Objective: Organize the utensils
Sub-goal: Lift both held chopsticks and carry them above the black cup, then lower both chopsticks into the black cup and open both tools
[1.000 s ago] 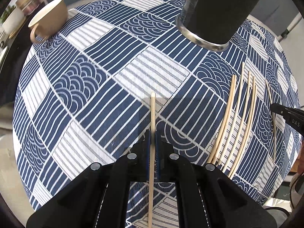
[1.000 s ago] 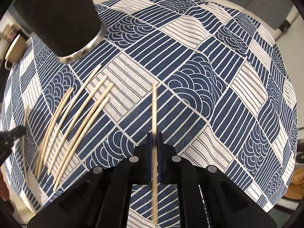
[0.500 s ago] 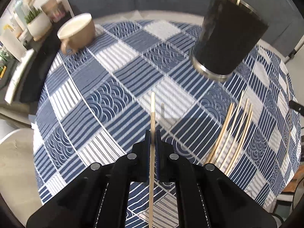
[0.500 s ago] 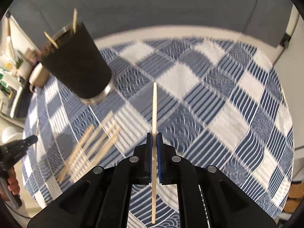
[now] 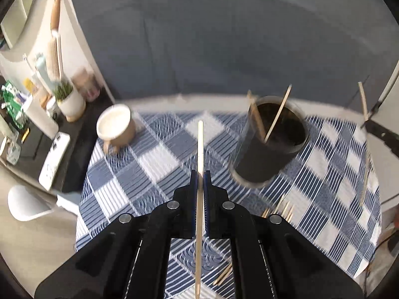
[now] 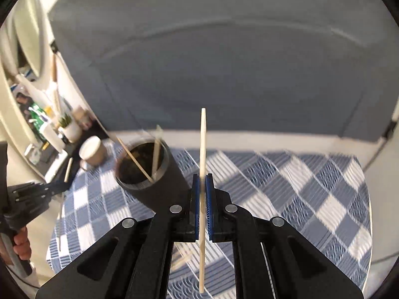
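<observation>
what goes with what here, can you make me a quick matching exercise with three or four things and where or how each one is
Things:
1. left claw
2. black cup
3. tan mug
4. loose chopsticks

States:
a. lying flat on the checked cloth
b. holds two sticks leaning inside
c. shut on one chopstick
d. empty, near the table's left edge

Pairs: 1-c, 2-b, 3-d, 4-a

Tablecloth (image 5: pixel 159 159) blue-white check – holder (image 5: pixel 269 154) black – mug (image 5: pixel 117 127) tan.
</observation>
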`<state>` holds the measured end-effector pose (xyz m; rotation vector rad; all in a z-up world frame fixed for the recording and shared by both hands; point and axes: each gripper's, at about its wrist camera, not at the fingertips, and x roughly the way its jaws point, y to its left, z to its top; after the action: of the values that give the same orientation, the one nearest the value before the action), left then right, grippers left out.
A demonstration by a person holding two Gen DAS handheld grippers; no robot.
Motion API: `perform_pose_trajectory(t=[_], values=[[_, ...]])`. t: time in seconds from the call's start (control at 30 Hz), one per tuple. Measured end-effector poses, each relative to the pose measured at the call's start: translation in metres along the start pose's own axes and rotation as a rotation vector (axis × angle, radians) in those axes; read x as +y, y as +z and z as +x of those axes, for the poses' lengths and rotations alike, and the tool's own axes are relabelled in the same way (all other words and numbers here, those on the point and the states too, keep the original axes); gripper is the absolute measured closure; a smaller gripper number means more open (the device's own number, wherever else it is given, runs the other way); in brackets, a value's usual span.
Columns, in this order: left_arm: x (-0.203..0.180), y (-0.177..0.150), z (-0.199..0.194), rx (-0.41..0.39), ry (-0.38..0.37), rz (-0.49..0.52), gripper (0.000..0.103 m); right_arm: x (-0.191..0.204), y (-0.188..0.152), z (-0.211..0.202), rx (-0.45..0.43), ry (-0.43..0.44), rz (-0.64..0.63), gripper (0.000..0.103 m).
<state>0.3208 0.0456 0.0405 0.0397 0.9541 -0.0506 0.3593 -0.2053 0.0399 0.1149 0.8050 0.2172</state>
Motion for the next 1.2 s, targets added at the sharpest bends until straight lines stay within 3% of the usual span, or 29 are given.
perform_pose_trajectory(t=[0.47,0.67,0.8,0.9,1.03,1.2], values=[[-0.007,0.071,-0.029,-0.148,-0.105,-0.048,0.098,0.032,0.073,-0.018,-0.184,0.119,-0.053,0.098],[-0.011,0.089,-0.029,-0.236,-0.188,-0.064,0.098,0.038,0.090,-0.012,-0.282,0.212,-0.054,0.098],[-0.013,0.098,-0.026,-0.320,-0.288,-0.087,0.098,0.040,0.095,-0.002,-0.328,0.275,-0.063,0.098],[-0.013,0.101,-0.024,-0.403,-0.379,-0.108,0.098,0.043,0.096,0.012,-0.337,0.302,-0.077,0.098],[-0.015,0.105,-0.012,-0.449,-0.438,-0.127,0.098,0.049,0.097,0.034,-0.330,0.298,-0.107,0.098],[-0.022,0.111,0.010,-0.468,-0.442,-0.112,0.098,0.049,0.094,0.053,-0.329,0.314,-0.089,0.098]])
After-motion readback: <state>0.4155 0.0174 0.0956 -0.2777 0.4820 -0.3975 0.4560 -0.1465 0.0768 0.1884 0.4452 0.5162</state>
